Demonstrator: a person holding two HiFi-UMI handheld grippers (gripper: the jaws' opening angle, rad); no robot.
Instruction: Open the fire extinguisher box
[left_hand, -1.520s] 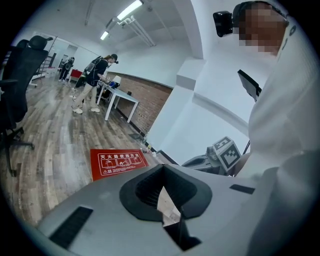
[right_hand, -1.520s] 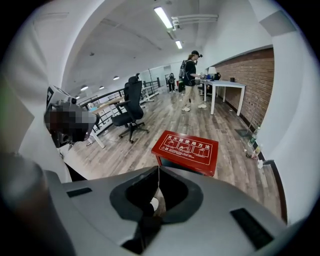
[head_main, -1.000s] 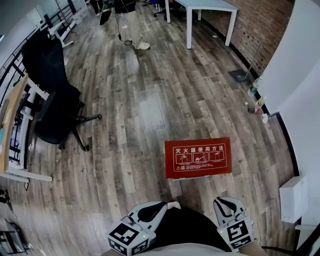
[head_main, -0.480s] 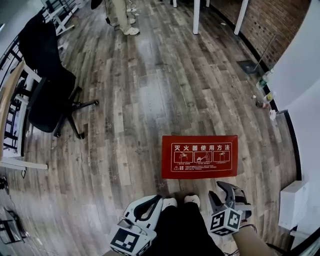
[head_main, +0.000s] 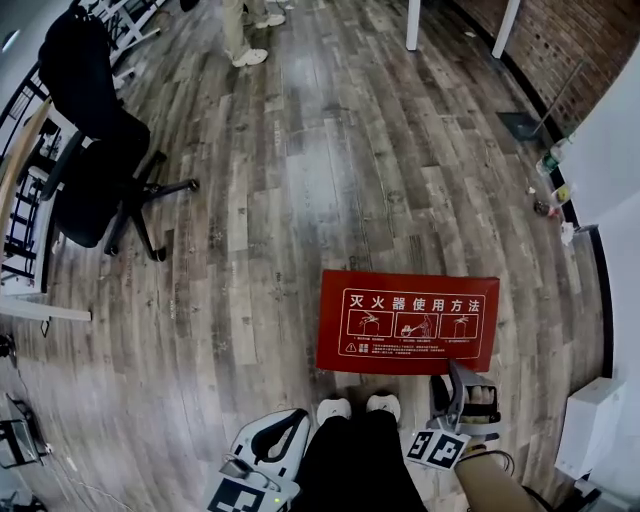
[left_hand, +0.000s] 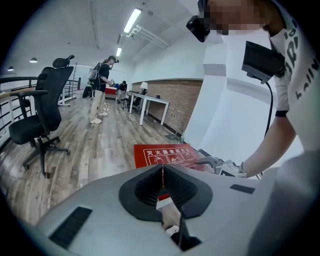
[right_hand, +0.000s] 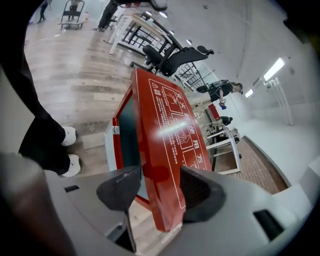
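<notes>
While its jaws stand wide apart, having just been opening, the right tool (right_hand: 160, 192) straddles the near right corner of the red fire extinguisher box (right_hand: 165, 125). The edge of the box's printed top stands between the pads, with a clear gap on one side, so it is not clamped. The left tool (left_hand: 162, 172) hangs low at the near left, its jaws pressed together on nothing and well apart from the box. The box lies on the wooden floor (head_main: 300, 180) just beyond the person's white shoes (head_main: 352, 407), its white instruction panel facing up, and a black office chair (head_main: 95, 150) stands far off to the left.
</notes>
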